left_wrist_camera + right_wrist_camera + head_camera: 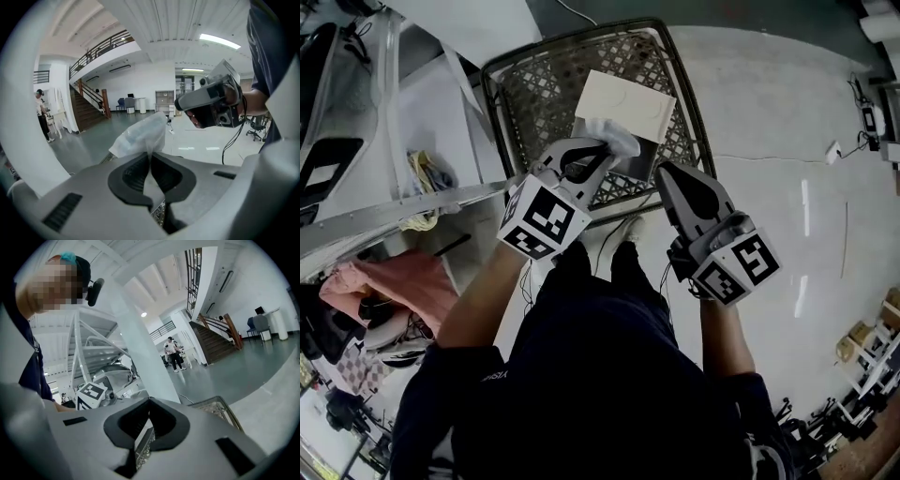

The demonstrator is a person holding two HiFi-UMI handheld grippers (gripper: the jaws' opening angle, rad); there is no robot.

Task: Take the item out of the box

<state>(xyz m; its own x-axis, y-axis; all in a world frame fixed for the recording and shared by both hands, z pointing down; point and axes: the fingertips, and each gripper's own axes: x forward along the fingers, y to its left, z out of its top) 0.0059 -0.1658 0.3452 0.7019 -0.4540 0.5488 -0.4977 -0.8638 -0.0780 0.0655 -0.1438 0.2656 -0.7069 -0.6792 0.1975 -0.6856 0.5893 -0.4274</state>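
Note:
A white flat box (623, 105) lies in a metal mesh basket (502, 105) on the floor. My left gripper (602, 150) is shut on a crumpled clear-white plastic bag (617, 139), held above the box's near edge. In the left gripper view the bag (140, 135) sticks up from between the closed pads of the left gripper (151, 157). My right gripper (666, 174) hovers just right of it over the basket's near rim, shut with nothing in it. The right gripper (150, 401) shows its pads together, with the basket (220, 409) below.
A metal rack (403, 211) stands at the left with a pink cloth (403, 281) beside it. Cables run over the pale floor (769, 112) on the right. People stand far off by a staircase (213, 341).

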